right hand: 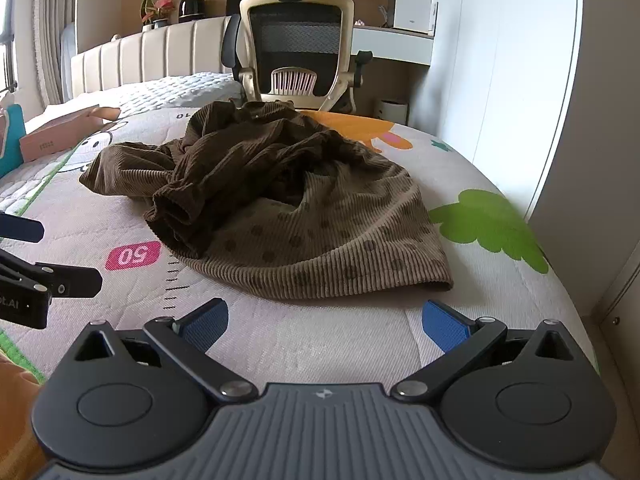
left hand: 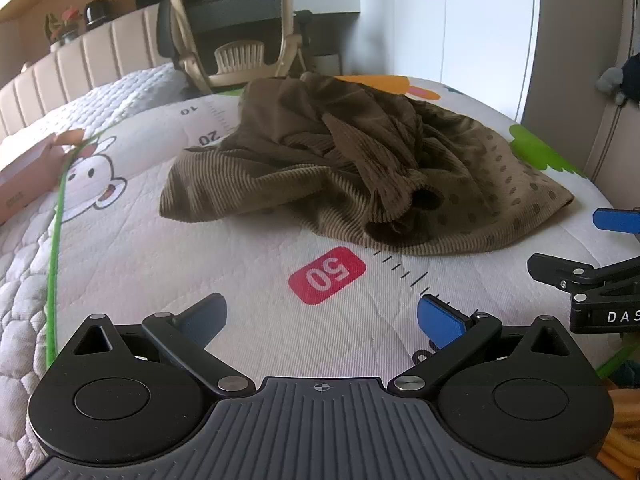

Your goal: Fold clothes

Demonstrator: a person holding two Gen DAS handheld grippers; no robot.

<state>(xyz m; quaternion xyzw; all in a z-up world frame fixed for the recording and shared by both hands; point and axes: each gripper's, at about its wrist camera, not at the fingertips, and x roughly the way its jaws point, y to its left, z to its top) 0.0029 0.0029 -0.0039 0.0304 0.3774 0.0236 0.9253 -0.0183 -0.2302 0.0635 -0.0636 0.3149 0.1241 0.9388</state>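
I judge the fold not yet begun: the brown corduroy garment (left hand: 352,168) lies crumpled mid-mat on the printed play mat (left hand: 168,264), so my next move calls for finding its hem and spreading it flat. My left gripper (left hand: 322,316) and right gripper (right hand: 324,320) hover level beside the mat's near edge, both spread wide and holding nothing.

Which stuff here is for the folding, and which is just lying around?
For the folding: brown garment, left gripper, right gripper, both open.

Just lying around: pink box, office chair, plants, mat.
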